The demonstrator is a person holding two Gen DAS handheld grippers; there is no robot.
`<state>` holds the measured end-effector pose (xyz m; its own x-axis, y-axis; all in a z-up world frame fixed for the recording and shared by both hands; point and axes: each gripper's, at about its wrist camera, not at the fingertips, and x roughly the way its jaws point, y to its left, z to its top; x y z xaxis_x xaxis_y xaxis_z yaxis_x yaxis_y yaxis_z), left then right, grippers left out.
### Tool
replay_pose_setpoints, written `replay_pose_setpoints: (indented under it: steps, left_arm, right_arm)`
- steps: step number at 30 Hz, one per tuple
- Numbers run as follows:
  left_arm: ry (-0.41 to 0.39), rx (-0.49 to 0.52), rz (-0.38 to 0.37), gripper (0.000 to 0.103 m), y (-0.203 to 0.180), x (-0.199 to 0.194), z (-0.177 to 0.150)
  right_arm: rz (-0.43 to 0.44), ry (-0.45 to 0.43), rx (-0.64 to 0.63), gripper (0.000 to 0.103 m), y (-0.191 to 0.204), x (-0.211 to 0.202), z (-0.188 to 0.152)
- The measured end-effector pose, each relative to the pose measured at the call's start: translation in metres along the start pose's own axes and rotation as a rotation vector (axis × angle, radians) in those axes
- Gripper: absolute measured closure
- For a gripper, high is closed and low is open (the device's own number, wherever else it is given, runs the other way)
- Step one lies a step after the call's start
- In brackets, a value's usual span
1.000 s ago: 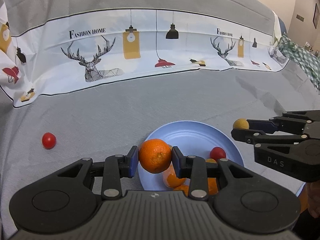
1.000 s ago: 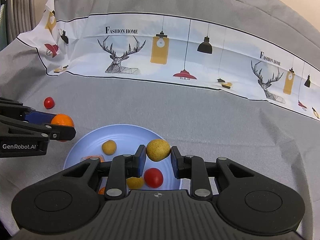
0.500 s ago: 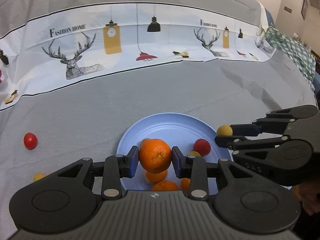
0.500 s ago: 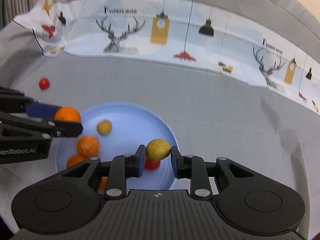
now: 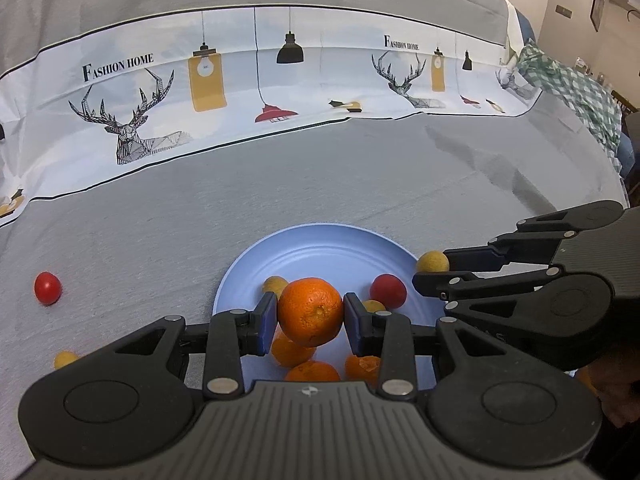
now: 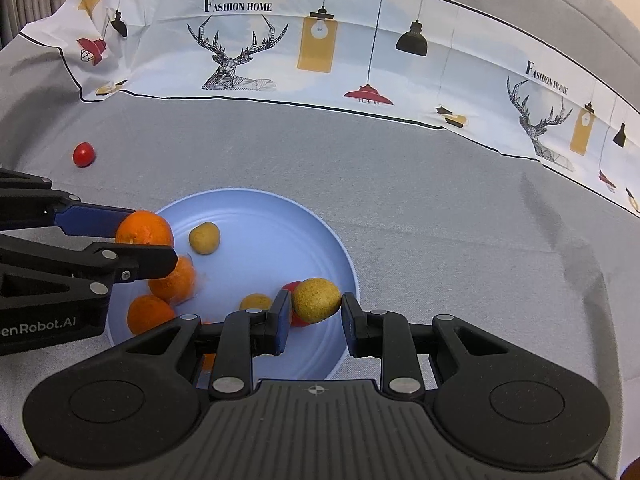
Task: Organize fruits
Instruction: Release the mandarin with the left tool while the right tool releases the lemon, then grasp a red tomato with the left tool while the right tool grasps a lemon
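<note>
Blue plate [image 5: 320, 240] sits on the grey tablecloth [image 5: 360, 180], centre of both views. On it: three loose oranges [image 6: 150, 314], two small yellow fruits [image 6: 204, 237], one red cherry tomato [image 5: 387, 290].

Left gripper [image 5: 310, 318]: reaches in level from the plate's left side, fingertips over the plate's left part. Jaws part-closed, blue pads [image 5: 266, 322] clamped on both sides of an orange [image 5: 311, 311]. That orange is held above the loose ones, clear of the plate surface.

Right gripper [image 6: 316, 308]: comes in level from the plate's right side, fingertips over the right rim area. Jaws narrowed onto a small yellow fruit [image 6: 316, 300], pads touching both sides. In the right wrist view the tomato sits directly behind and under the held fruit. In the left wrist view the held fruit [image 5: 431, 262] shows at the plate's right edge.

The two grippers point toward each other across the plate, apart, not touching.

Off the plate: a second red cherry tomato [image 5: 47, 288] on the cloth well to the left; another yellow fruit [image 5: 66, 359] nearer, left of the left gripper. A printed banner [image 5: 256, 92] with deer and lamps runs across the back.
</note>
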<state>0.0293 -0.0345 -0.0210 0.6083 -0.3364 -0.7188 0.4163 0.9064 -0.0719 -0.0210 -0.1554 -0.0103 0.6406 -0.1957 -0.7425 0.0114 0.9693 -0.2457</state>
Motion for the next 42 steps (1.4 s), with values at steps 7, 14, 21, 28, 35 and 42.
replay_pose_setpoints:
  steps: [7, 14, 21, 28, 35, 42]
  left_arm:
    - [-0.017, 0.004, 0.005, 0.064, -0.0016, -0.0007, -0.0006]
    - [-0.011, -0.001, -0.004, 0.063, -0.0024, 0.0001, -0.0025]
    - [-0.016, -0.014, -0.004, 0.063, -0.0013, -0.001, -0.0019]
    - [-0.017, -0.023, -0.002, 0.062, -0.0001, -0.0021, -0.0024]
    - [-0.015, -0.04, 0.001, 0.061, 0.004, -0.0016, -0.0018]
    - [-0.024, -0.038, 0.01, 0.067, 0.0042, -0.0041, -0.0019]
  right_arm:
    - [0.001, 0.002, -0.004, 0.075, 0.0011, 0.0002, 0.0005]
    - [0.004, 0.009, -0.005, 0.075, 0.0017, 0.0011, 0.0015]
    - [-0.002, 0.009, -0.003, 0.074, 0.0022, 0.002, 0.0024]
    - [-0.003, 0.006, -0.001, 0.066, 0.0022, 0.002, 0.0028]
    - [-0.01, 0.001, 0.004, 0.064, 0.0025, 0.0018, 0.0022]
    - [-0.014, -0.005, 0.008, 0.064, 0.0028, 0.0008, 0.0023]
